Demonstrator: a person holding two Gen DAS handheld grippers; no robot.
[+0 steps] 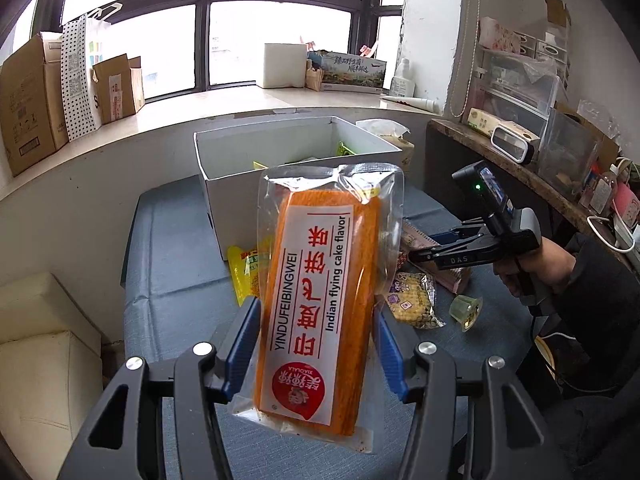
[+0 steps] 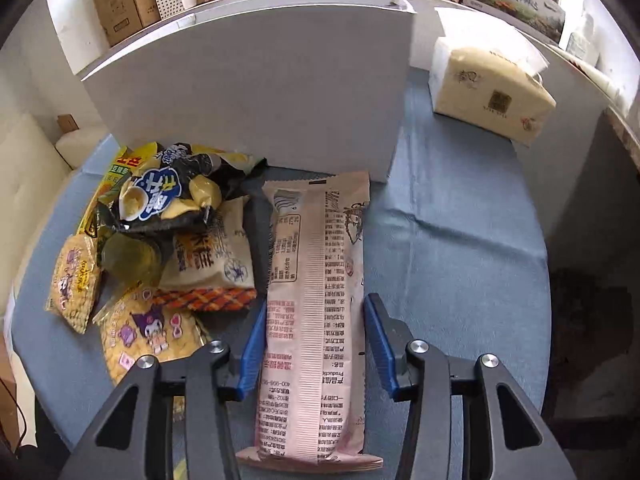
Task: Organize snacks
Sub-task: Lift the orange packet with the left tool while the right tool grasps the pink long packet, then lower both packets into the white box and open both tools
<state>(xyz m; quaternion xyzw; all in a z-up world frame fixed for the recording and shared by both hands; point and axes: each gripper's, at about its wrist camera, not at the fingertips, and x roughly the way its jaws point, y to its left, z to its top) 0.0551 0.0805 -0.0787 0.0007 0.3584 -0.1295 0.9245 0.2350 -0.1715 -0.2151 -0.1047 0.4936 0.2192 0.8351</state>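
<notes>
The left gripper [image 1: 316,344] held an orange flying-cake packet [image 1: 320,300] upright, its jaws clamped on the packet's lower edges, with the top seal rising well ahead of them. The grip low on the pack probably left its length free to tip into the open white box [image 1: 280,152], which stood beyond the jaws on the blue-covered table [image 1: 172,264] with a few snacks already visible inside.

The right gripper [image 2: 316,344] straddled a long pink snack packet [image 2: 316,312] lying flat on the table and running lengthwise away from the jaws toward the box wall. The jaws stood roughly the packet's width apart, the blue pads [image 2: 376,340] close against its long edges; whether they had bitten was not clear. The alignment suggested a pickup along the pack's narrow axis.

Left of those jaws lay a heap of loose snacks [image 2: 168,232], among them a black chip bag and yellow cartoon-printed packets. Beyond and to the right sat a tissue pack [image 2: 488,92].
</notes>
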